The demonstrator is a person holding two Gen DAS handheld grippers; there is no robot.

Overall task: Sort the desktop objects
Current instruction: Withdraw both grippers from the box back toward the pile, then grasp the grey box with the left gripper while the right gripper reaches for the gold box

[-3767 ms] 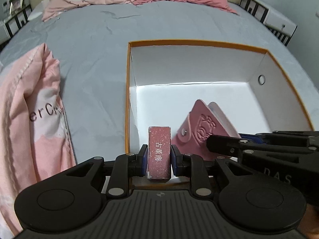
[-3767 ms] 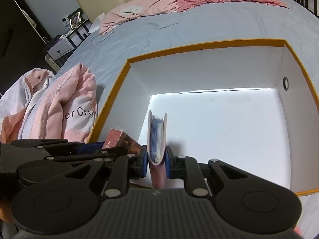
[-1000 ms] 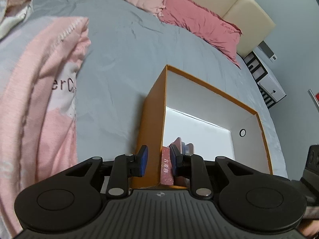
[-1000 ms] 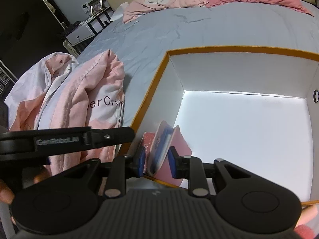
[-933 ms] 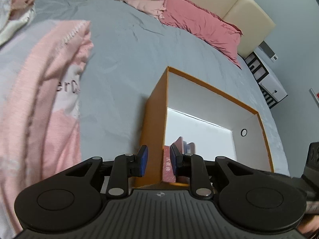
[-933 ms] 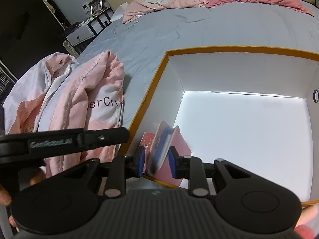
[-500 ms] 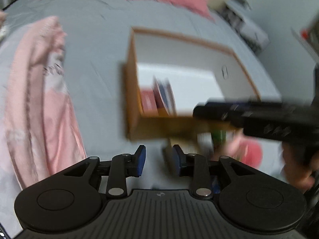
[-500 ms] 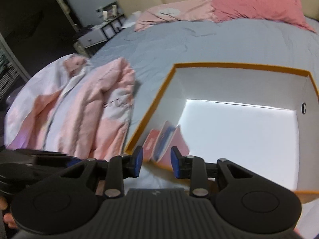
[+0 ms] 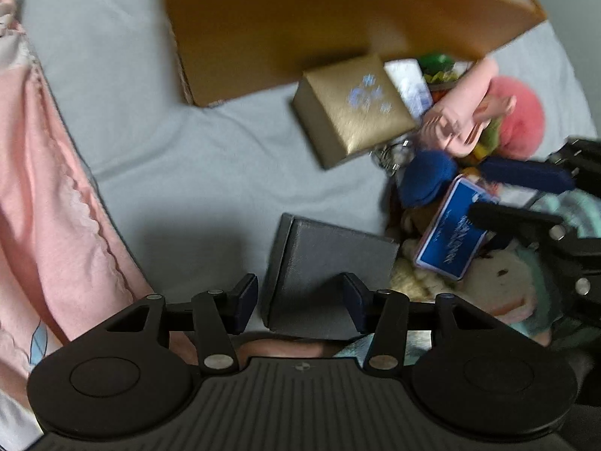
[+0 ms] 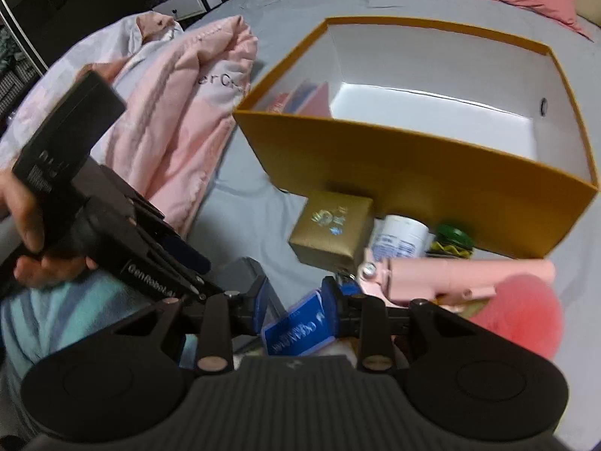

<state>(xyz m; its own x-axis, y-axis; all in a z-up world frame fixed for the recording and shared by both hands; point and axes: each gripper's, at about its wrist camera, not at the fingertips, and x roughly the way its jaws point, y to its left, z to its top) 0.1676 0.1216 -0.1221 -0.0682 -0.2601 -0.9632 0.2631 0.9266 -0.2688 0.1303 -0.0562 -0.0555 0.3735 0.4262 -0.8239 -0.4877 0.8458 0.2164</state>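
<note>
Left gripper (image 9: pixel 300 298): jaws just widened, straddling the grey rectangular box (image 9: pixel 330 263), pads clear.
Right gripper (image 10: pixel 295 302): parted over the blue card pack (image 10: pixel 296 329); contact unclear.
Orange cardboard box (image 10: pixel 413 165): far, beyond the clutter.

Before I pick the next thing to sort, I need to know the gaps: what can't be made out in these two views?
- Items inside the orange box: left view cuts them at the top edge; right view shows only tops behind the wall.
- Blue card print: blurred in both views.
- White bottle label: too small.
- Grey box near edge: hidden by the left gripper.
- Plush pile: covered by the right gripper.
</note>
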